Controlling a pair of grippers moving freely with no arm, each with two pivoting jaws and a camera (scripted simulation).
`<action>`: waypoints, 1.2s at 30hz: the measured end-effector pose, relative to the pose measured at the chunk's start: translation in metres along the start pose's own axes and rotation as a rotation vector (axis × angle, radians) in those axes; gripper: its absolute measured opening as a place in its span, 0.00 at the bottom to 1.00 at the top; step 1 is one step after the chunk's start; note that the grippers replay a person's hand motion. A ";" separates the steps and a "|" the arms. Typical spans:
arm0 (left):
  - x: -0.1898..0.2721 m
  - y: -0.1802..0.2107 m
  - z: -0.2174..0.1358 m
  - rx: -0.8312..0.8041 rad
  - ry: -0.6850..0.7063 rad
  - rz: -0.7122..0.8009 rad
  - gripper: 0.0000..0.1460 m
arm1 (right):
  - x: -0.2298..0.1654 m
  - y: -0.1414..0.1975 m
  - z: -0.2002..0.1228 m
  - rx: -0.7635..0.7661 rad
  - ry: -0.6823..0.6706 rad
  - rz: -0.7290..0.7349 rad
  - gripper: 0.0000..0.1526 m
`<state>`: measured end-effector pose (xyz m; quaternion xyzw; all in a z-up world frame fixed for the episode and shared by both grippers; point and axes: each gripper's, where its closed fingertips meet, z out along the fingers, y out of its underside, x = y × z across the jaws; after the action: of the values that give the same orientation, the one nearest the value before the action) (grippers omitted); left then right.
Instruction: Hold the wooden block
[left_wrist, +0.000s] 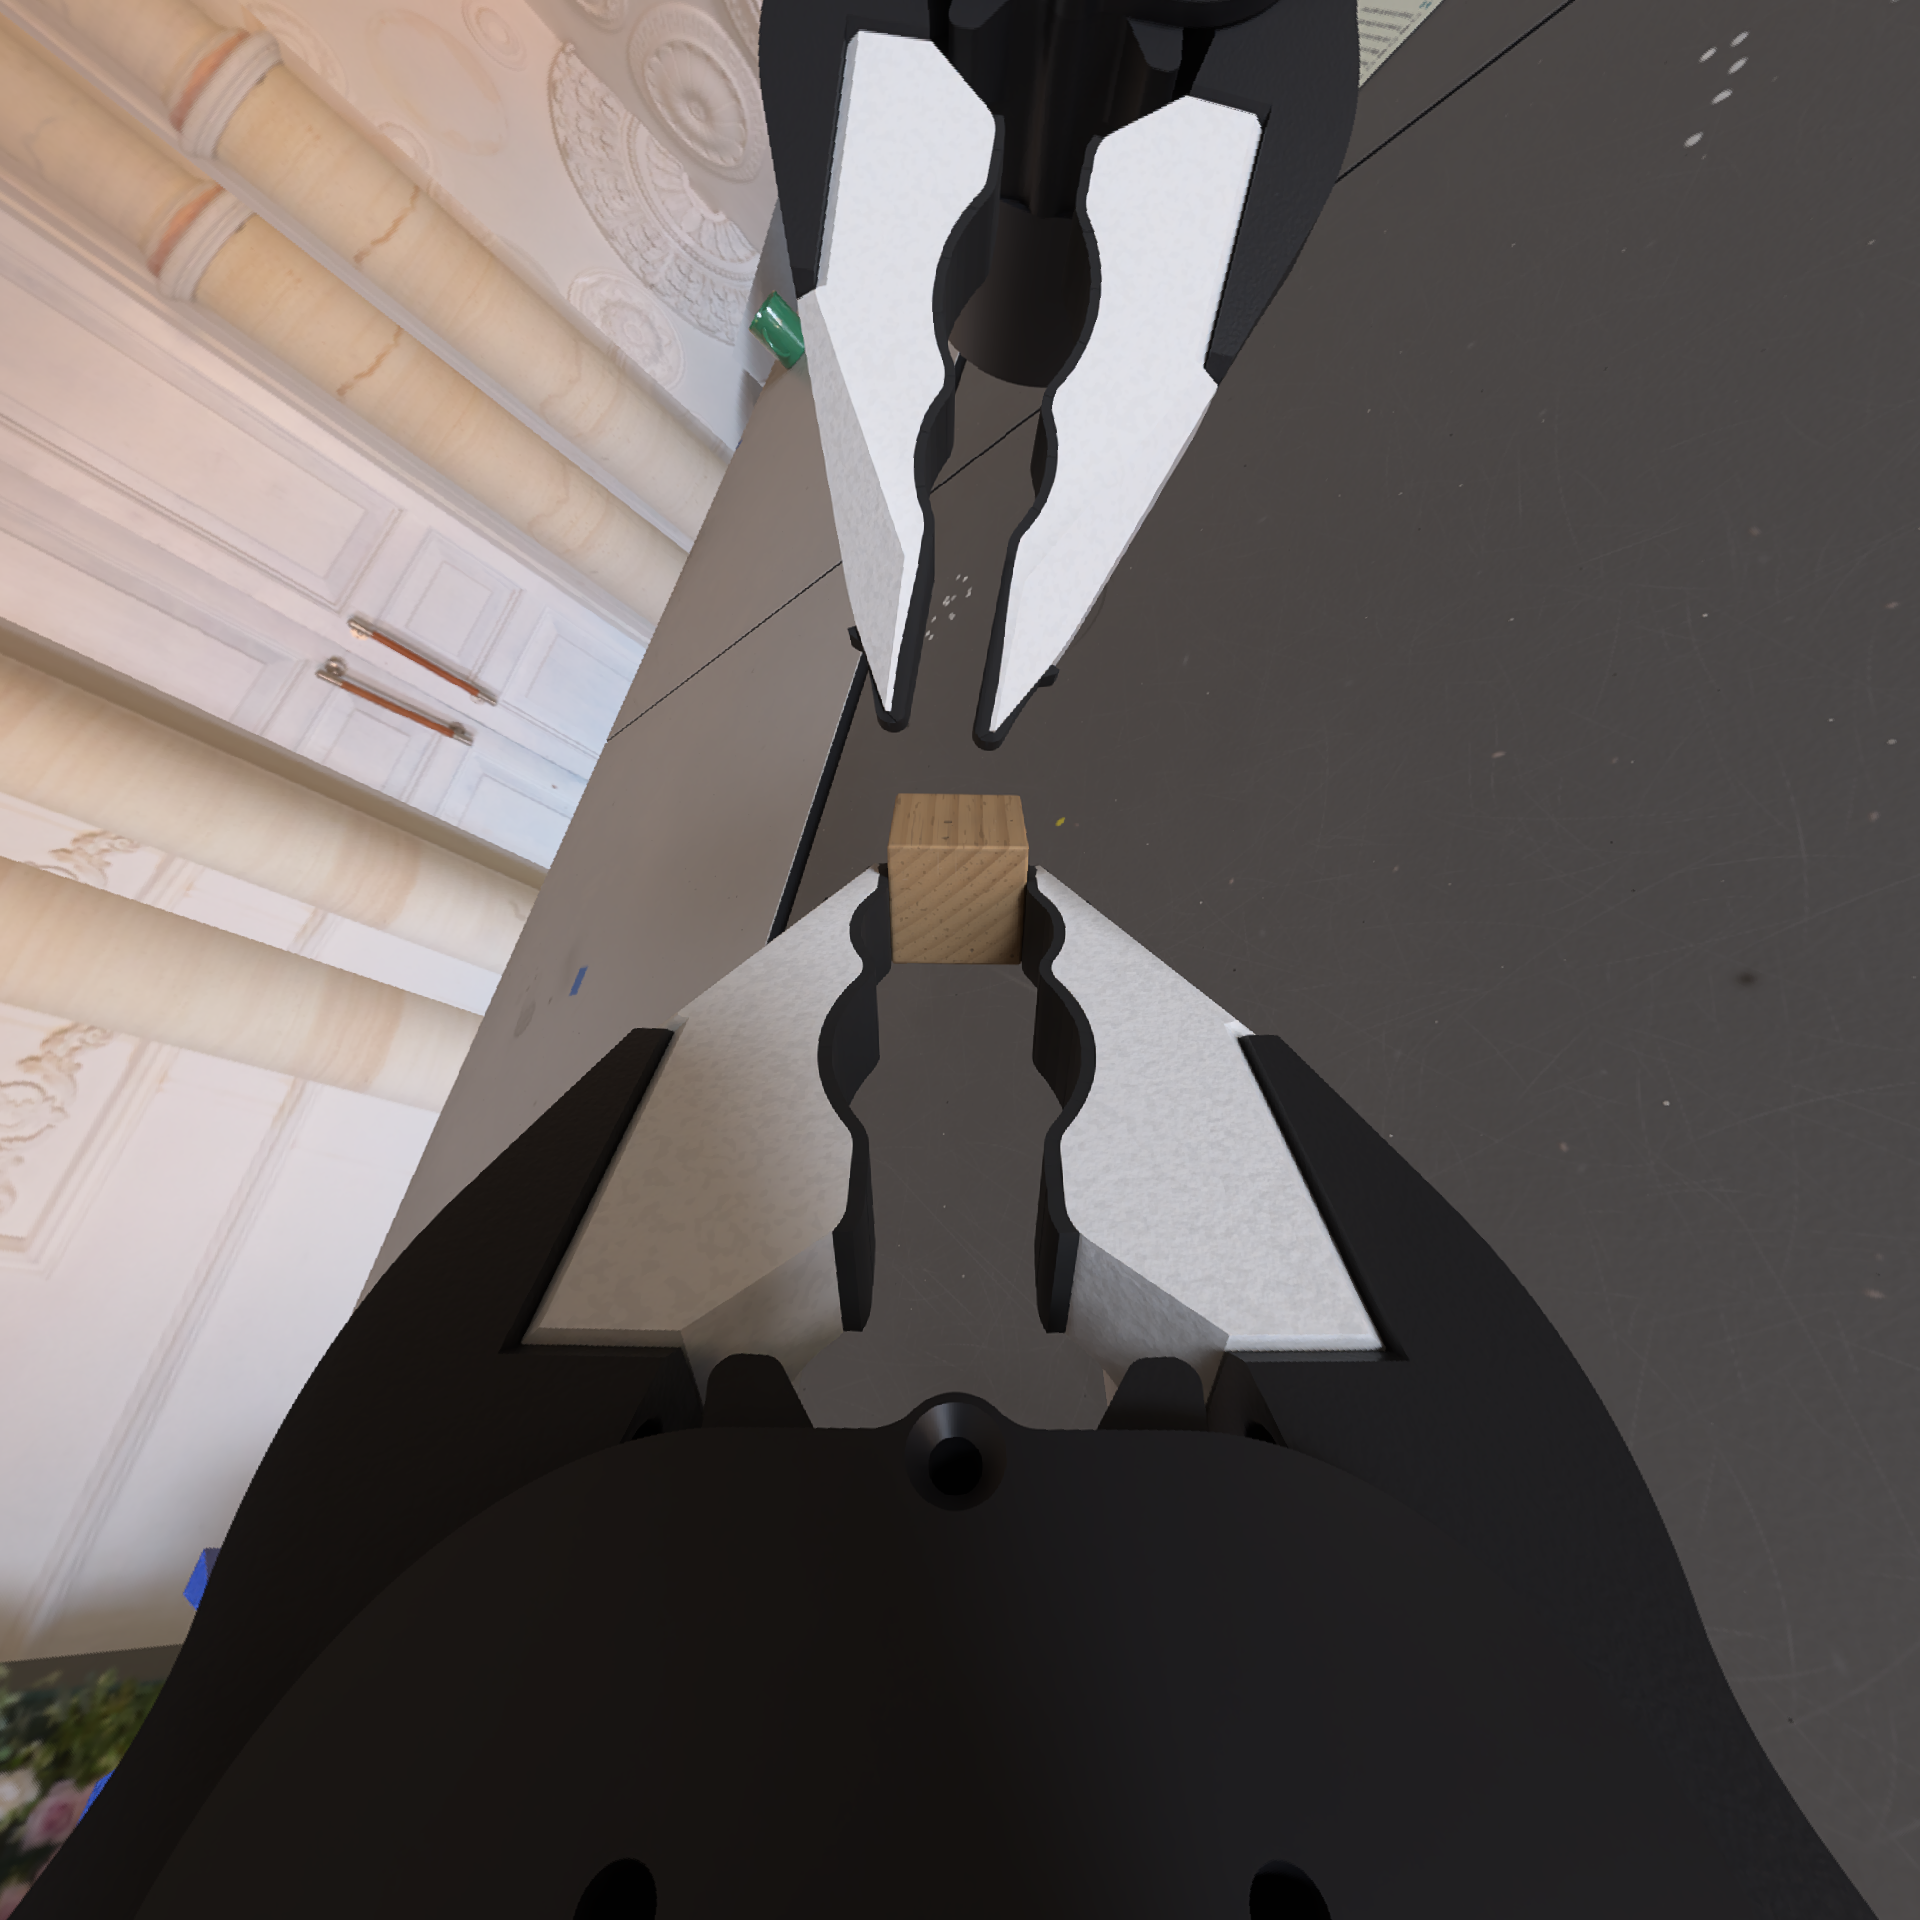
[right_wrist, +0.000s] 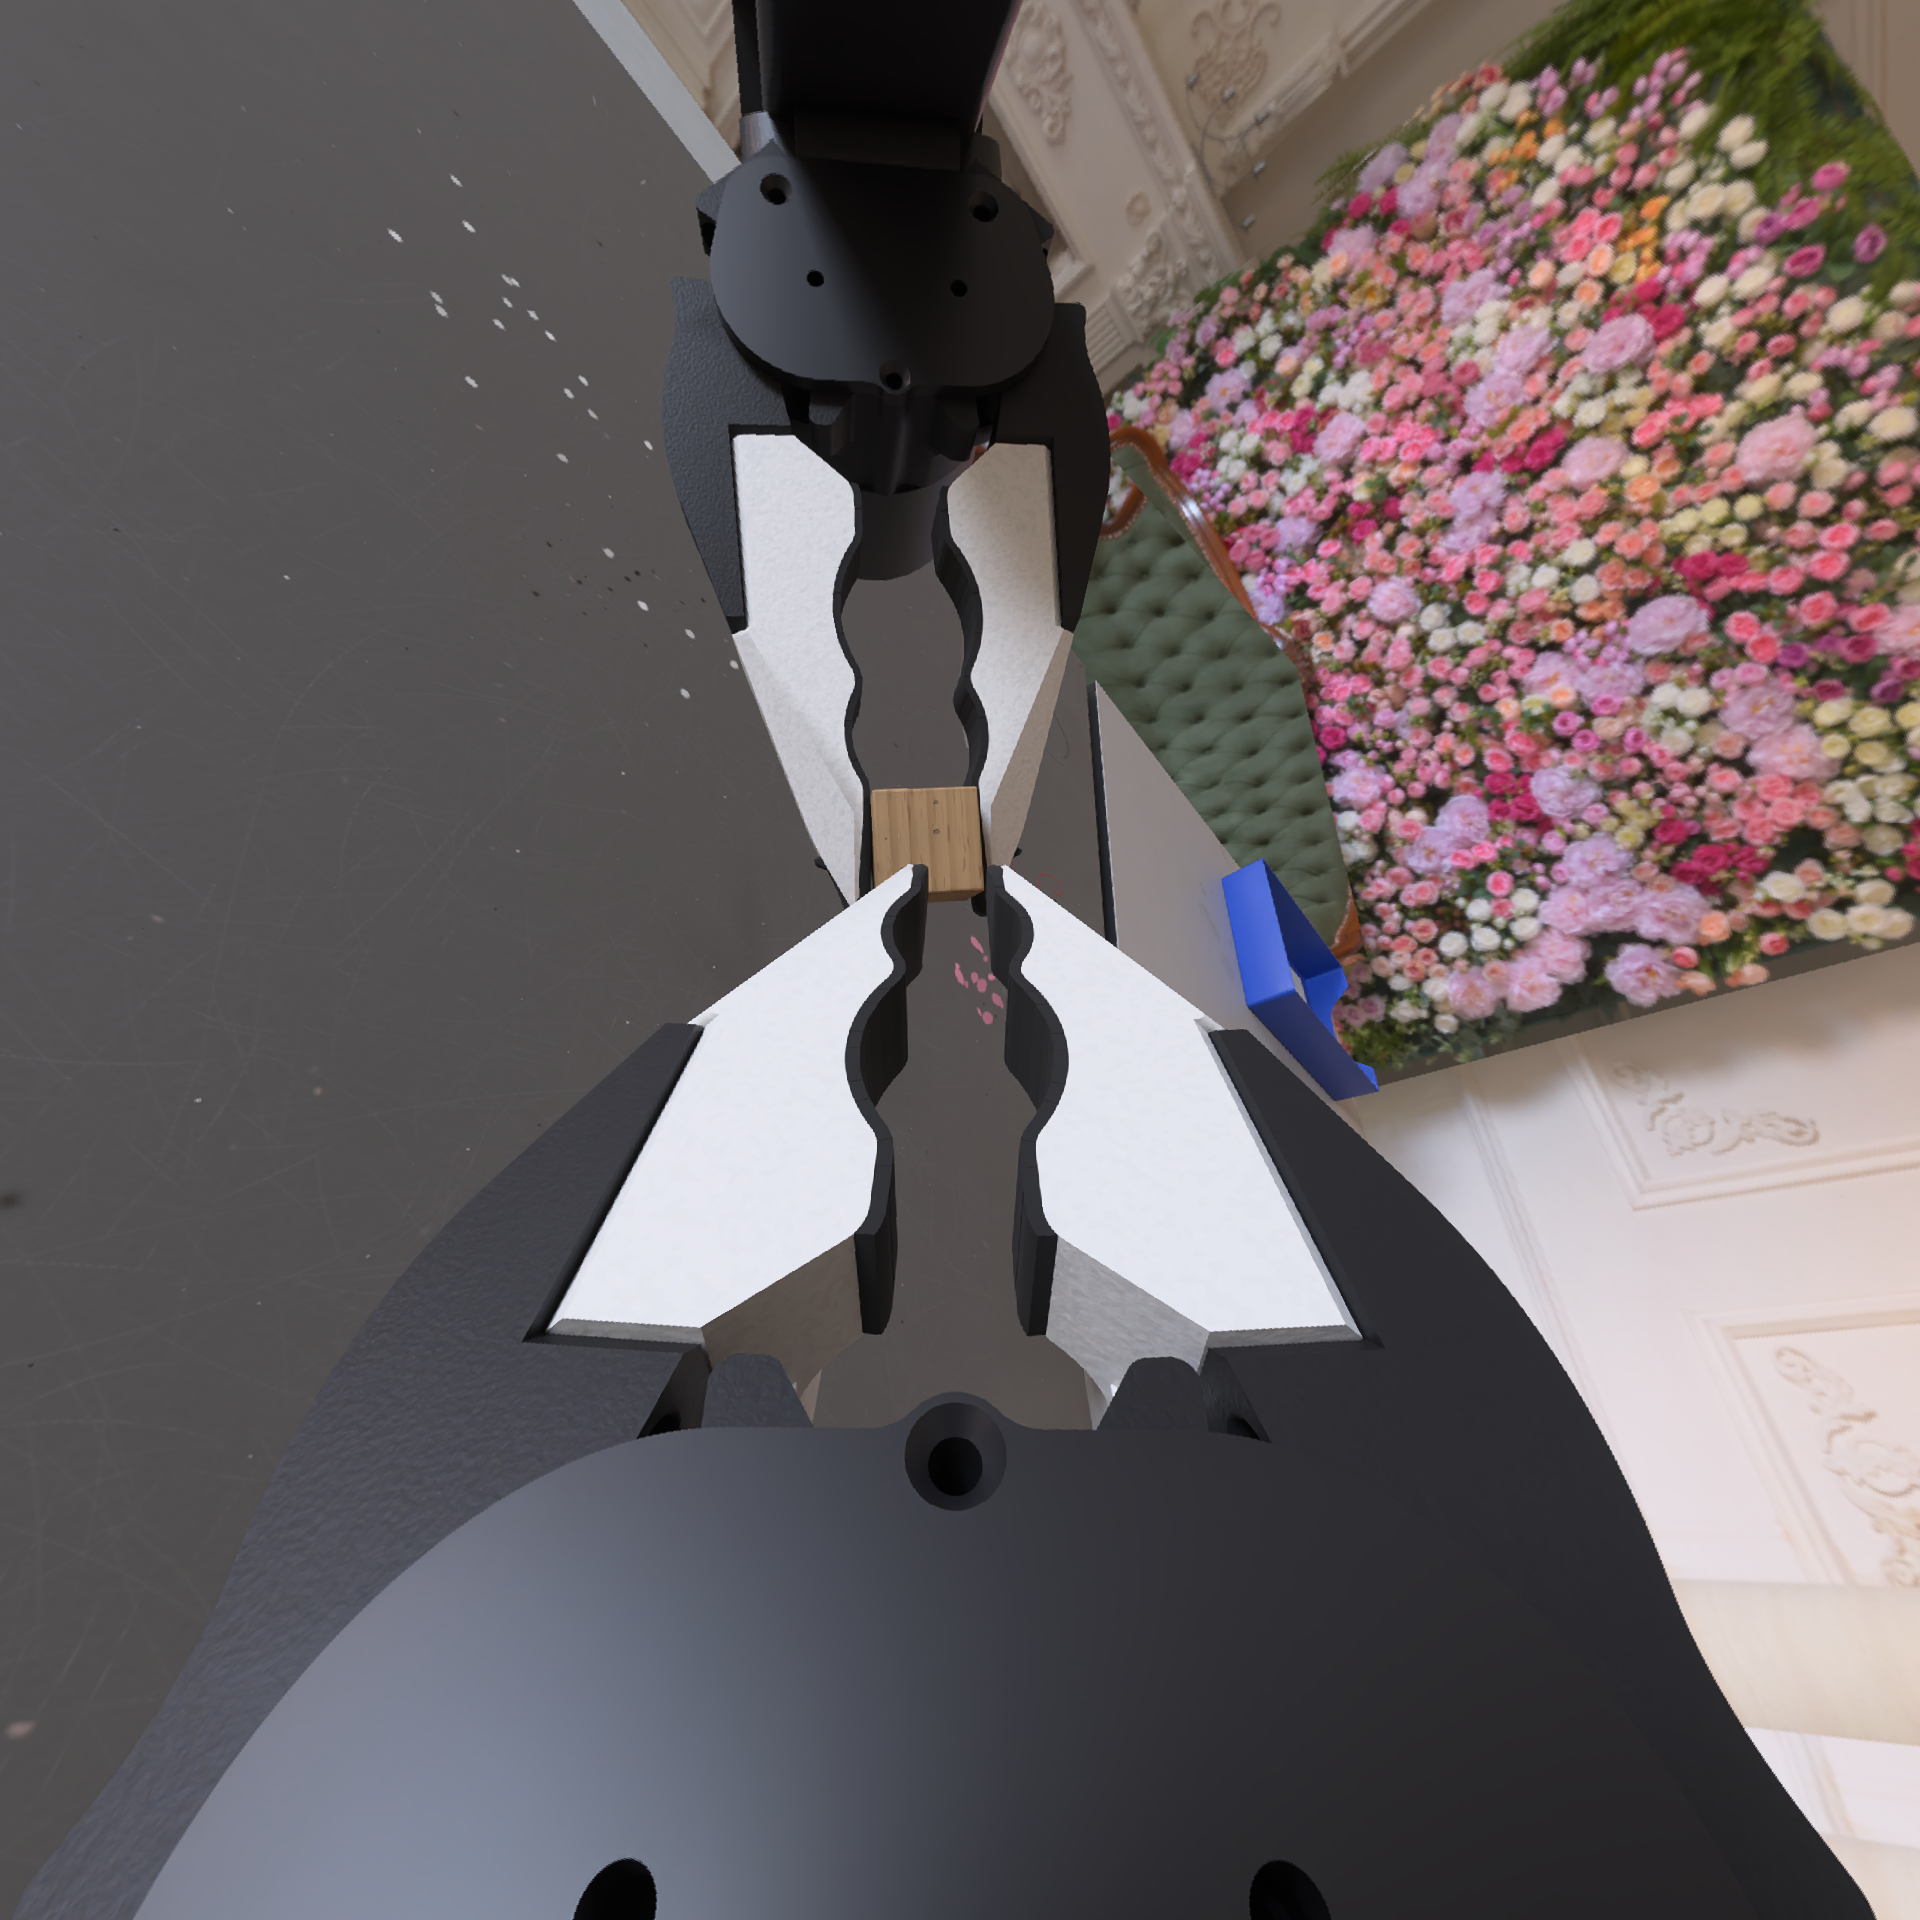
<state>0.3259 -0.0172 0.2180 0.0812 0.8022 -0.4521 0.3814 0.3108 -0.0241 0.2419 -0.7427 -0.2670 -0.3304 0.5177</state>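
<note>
So the small light-brown wooden cube block (left_wrist: 958, 896) is pinched between the two fingertips of the left hand-held gripper (left_wrist: 958, 914), which is clamped right on it, one black pad against each side face. It sits at the very tips and sticks out a bit past them. It's basically a cube, so there's no real long axis to speak of. In the left wrist view one face looks straight back at the camera with diagonal grain, and the top face shows above it. It's squared up with the fingers, not twisted.

The right hand-held gripper (left_wrist: 940, 727) points back at the left one, nearly tip to tip, and its jaws stand apart with nothing between them. In the left wrist view there's a clear gap between its tips and the block.

The right wrist view is trickier. The right hand-held gripper (right_wrist: 954, 883) has its left fingertip covering the block's (right_wrist: 925, 836) lower left corner, so it looks like they touch, but that's just overlap as far as I can tell. The left gripper's (right_wrist: 925, 842) fingers run along both sides of the block there.

Behind everything is the dark grey scuffed worktop (left_wrist: 1507, 831). I can't tell if the block's underside rests on it or is lifted off. A blue angular plastic bracket (right_wrist: 1288, 977) sits at the worktop edge, and a small green cylinder (left_wrist: 777, 330) is partly hidden behind the right gripper's finger.
</note>
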 end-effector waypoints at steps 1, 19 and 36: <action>0.000 0.000 0.000 -0.001 0.000 -0.001 0.16 | 0.000 0.000 0.000 -0.002 0.003 -0.005 0.07; -0.001 -0.001 -0.004 0.010 0.010 -0.013 0.16 | 0.002 -0.002 0.006 -0.014 0.059 -0.089 0.09; 0.042 -0.003 -0.006 -0.016 0.229 0.192 0.16 | -0.044 -0.006 -0.005 0.026 -0.346 0.233 0.08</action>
<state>0.2919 -0.0230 0.1930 0.2056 0.8327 -0.3947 0.3294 0.2774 -0.0296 0.2127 -0.8073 -0.2683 -0.1324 0.5086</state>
